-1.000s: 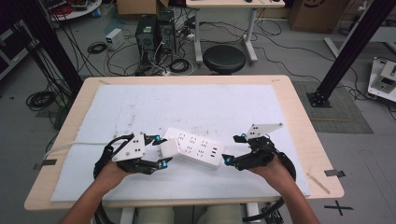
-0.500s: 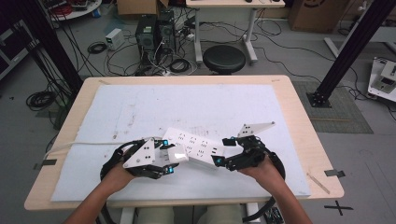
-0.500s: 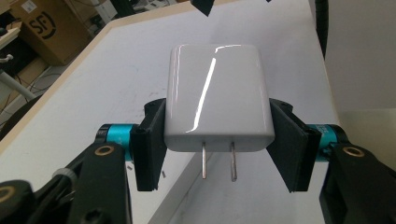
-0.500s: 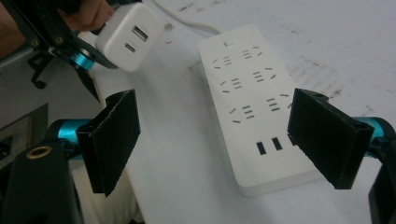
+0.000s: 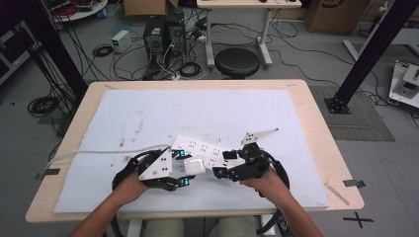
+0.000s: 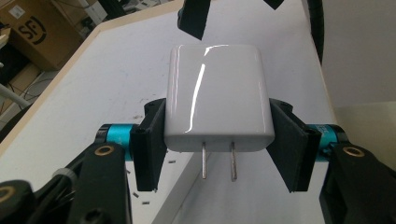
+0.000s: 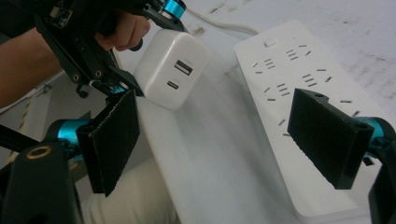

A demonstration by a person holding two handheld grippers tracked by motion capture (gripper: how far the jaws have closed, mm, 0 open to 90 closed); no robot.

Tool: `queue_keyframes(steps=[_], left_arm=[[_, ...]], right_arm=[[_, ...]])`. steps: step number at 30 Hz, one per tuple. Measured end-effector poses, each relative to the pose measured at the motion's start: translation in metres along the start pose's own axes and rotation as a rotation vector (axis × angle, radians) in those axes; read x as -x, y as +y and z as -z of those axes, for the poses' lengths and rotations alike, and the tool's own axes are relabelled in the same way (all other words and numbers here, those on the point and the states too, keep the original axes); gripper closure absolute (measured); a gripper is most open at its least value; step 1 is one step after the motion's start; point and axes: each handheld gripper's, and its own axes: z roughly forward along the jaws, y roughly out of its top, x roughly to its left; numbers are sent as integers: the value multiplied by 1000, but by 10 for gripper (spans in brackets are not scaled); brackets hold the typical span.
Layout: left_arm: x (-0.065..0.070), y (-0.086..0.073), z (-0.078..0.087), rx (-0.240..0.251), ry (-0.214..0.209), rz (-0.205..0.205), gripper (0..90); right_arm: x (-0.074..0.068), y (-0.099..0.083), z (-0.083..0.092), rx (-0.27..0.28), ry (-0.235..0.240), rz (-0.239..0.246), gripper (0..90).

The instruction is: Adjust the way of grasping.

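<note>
A white USB charger (image 5: 193, 166) with two metal prongs (image 6: 218, 161) is clamped between the pads of my left gripper (image 5: 185, 172), held just above the table's near side. A white power strip (image 5: 200, 147) lies flat on the mat behind it, its cord (image 5: 99, 153) running off to the left. My right gripper (image 5: 223, 164) stands open at the strip's near right part, facing the charger. In the right gripper view the charger's port face (image 7: 170, 74) shows at upper left and the strip (image 7: 289, 79) runs behind the right pad (image 7: 327, 135), with no pad pressing on it.
A white mat (image 5: 148, 113) covers most of the wooden table (image 5: 321, 123). A black stool (image 5: 237, 61), a computer tower (image 5: 160, 34) and loose cables lie on the floor beyond the far edge. A black frame post (image 5: 365, 54) stands at the right.
The left gripper has moved right with the charger and the right gripper has moved left, so the two now stand close together in front of the power strip.
</note>
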Motion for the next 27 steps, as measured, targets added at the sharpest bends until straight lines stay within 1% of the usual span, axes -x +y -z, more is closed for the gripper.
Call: queue_keyframes(steps=[4,5,6,7,8,9,10,12,17,18,20,21,22,24,25,26,27], left_arm=[[-1,3,-4,-1,-4,-13,425],[0,4,-5,0,-4,-15,425],[0,5,-8,3,-7,-20,425],[0,5,-8,3,-7,-20,425],[1,6,-10,4,-15,-22,425],[1,7,-11,9,-22,-21,425],[2,8,-13,13,-28,-22,425],[3,9,-16,24,-34,-15,425],[4,10,-19,25,-39,-20,425],[4,10,-20,23,-36,-24,425],[5,10,-22,23,-40,-27,425],[6,11,-22,22,-41,-30,425],[7,11,-24,25,-44,-30,425],[7,12,-25,27,-47,-31,425],[7,12,-25,27,-47,-34,425],[7,12,-26,30,-47,-35,425],[7,12,-26,34,-51,-34,425]], right_arm=[[1,0,-4,-2,20,-26,171],[1,0,-4,-2,20,-26,171],[2,0,-5,1,38,-45,171],[2,0,-6,6,49,-54,171],[2,0,-6,6,49,-54,171],[3,0,-6,6,59,-71,171],[5,0,-7,15,95,-100,171],[6,0,-8,17,101,-106,171],[7,0,-11,7,115,-124,172],[7,-1,-13,3,134,-139,172],[8,-1,-15,-5,149,-157,171],[8,-1,-15,-5,149,-157,171],[10,-2,-17,-5,170,-175,174],[12,-3,-19,-10,200,-209,212],[14,-3,-21,-4,218,-221,222],[15,-4,-22,-5,231,-238,236],[15,-4,-22,-5,231,-238,236]])
